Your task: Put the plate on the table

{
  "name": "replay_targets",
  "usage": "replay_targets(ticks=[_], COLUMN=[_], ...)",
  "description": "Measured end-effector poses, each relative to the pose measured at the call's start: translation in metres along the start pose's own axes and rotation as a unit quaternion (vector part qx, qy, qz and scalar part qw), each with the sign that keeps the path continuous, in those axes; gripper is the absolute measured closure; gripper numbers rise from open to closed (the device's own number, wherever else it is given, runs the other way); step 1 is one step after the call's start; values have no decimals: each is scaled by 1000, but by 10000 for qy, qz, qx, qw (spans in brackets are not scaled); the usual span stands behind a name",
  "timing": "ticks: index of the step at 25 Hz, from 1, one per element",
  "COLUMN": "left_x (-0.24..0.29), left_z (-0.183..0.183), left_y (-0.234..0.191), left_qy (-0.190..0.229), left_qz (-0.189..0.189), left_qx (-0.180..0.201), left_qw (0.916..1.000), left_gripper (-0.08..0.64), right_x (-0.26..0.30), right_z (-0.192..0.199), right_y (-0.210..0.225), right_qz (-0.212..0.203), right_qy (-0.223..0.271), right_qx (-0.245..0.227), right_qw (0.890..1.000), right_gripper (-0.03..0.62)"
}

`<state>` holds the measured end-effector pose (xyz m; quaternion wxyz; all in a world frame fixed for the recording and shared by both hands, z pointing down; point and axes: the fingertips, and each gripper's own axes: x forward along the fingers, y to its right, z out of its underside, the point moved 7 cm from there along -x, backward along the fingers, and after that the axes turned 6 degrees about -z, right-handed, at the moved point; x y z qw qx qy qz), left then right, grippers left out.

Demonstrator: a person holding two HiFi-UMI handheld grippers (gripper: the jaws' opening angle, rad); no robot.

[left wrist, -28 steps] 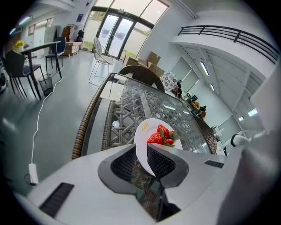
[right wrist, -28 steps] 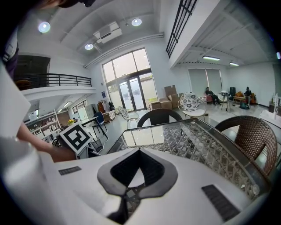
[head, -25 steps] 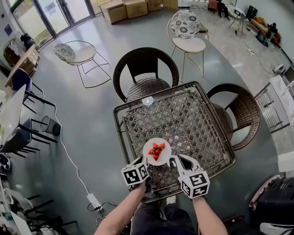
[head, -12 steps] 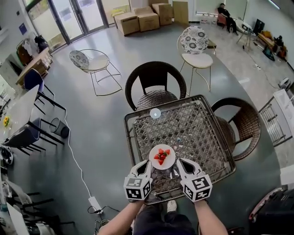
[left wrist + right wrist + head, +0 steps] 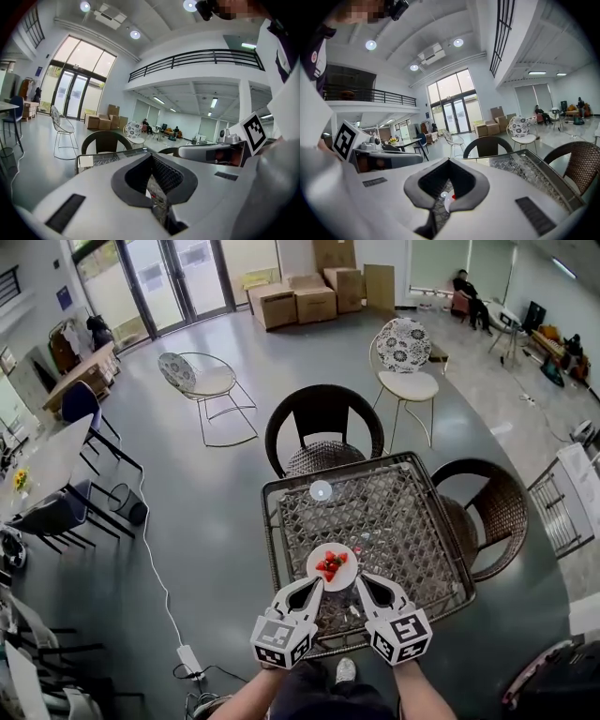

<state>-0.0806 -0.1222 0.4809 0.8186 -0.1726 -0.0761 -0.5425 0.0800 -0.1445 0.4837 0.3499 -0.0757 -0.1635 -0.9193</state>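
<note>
A white plate (image 5: 331, 565) with cut strawberries lies on the glass-topped wicker table (image 5: 412, 521), near its front edge. My left gripper (image 5: 315, 583) points at the plate's near left rim, and my right gripper (image 5: 360, 579) at its near right rim. Both tips are very close to the rim; I cannot tell whether they touch it. In the left gripper view the left gripper (image 5: 151, 157) has its jaws together with nothing between them. The right gripper (image 5: 449, 161) is likewise shut, and a sliver of the plate (image 5: 448, 200) shows through the gap behind its tips.
A small white round thing (image 5: 321, 490) lies at the table's far edge. Dark wicker chairs stand behind the table (image 5: 323, 418) and to its right (image 5: 492, 498). Farther off are a white chair (image 5: 408, 362), a wire chair (image 5: 202, 381) and cardboard boxes (image 5: 314, 292). A power strip (image 5: 190, 658) lies on the floor.
Both grippers have drawn back toward me, from beside the plate to its near rim. The plate stays on the table. The head view has shifted.
</note>
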Motion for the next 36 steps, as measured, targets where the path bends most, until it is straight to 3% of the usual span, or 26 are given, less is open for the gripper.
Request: replay_targets(ticks=[10,36], left_x=[-21,-28], left_z=[-6,-18], left_y=[11,22], left_qy=[221,344], left_qz=[188,280], left_qx=[-183,-128], left_qw=[9994,9989], left_gripper=[552,554], right_x=[-8,-19], right_z=[-9,-24], right_y=[-20,-26], right_qz=[-163,-229], right_qy=[226,431], right_qx=[-66,-199], right_qw=[9996,9986], right_gripper=[588,588])
